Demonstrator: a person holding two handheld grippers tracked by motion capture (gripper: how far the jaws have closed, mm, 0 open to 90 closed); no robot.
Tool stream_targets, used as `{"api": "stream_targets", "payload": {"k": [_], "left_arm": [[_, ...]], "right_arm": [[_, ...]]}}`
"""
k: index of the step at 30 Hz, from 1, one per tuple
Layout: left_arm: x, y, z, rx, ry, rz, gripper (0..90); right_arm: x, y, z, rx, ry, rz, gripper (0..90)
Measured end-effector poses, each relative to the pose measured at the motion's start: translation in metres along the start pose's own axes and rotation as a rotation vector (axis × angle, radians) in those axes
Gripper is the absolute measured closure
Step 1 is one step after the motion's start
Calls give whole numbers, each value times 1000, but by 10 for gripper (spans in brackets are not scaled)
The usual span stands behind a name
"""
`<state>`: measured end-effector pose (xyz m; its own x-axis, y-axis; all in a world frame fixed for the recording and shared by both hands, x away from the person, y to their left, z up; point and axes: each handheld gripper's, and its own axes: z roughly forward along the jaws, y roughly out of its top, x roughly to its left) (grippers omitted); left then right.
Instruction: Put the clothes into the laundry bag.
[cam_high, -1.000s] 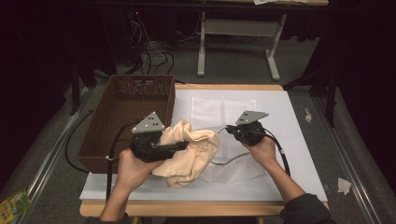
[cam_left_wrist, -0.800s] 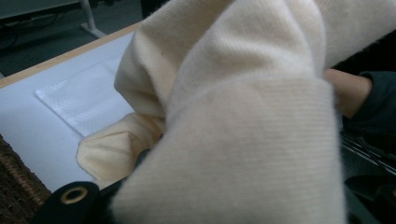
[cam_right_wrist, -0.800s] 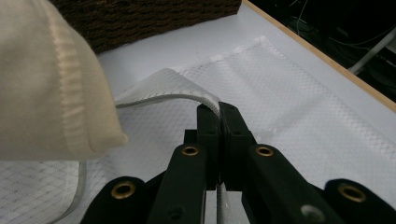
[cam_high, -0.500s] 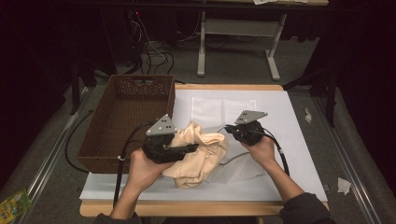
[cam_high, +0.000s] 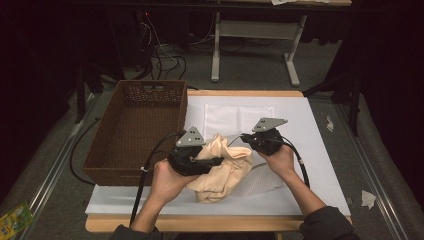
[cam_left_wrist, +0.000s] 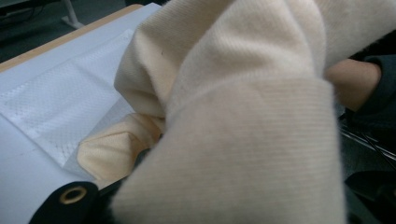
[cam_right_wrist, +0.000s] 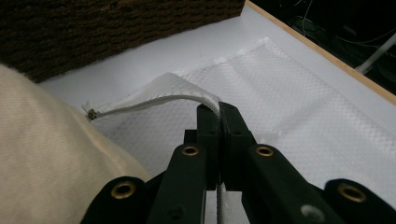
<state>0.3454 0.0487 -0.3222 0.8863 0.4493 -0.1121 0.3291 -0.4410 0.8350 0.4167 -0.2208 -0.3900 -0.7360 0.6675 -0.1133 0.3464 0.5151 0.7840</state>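
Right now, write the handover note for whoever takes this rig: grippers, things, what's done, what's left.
Right gripper: shut on the zipper edge of the white mesh bag, lifting that edge off the table.
Left gripper: holds the cream garment, bunched beside the lifted edge; the cloth hides its jaws.
Wicker basket: at the table's left.
Done: bag edge lifted, garment picked up.
Left, probably: work the garment into the bag; most of it is outside.

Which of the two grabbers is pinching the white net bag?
The right gripper. Its jaws are shut on the zip edge of the white mesh bag, while the left gripper holds the cream cloth.
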Motion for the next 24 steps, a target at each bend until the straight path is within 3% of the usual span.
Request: {"api": "stream_targets", "payload": {"k": [4, 17, 24], "left_arm": [[0, -2, 5, -9, -11, -8, 649], [-3, -5, 19, 12, 21, -5, 648], [0, -11, 27, 10, 16, -37, 647]], "right_arm": [[0, 0, -1, 4, -5, 4, 890], [-1, -1, -3, -3, 7, 8, 890], [-2, -1, -3, -2, 12, 4, 890]]}}
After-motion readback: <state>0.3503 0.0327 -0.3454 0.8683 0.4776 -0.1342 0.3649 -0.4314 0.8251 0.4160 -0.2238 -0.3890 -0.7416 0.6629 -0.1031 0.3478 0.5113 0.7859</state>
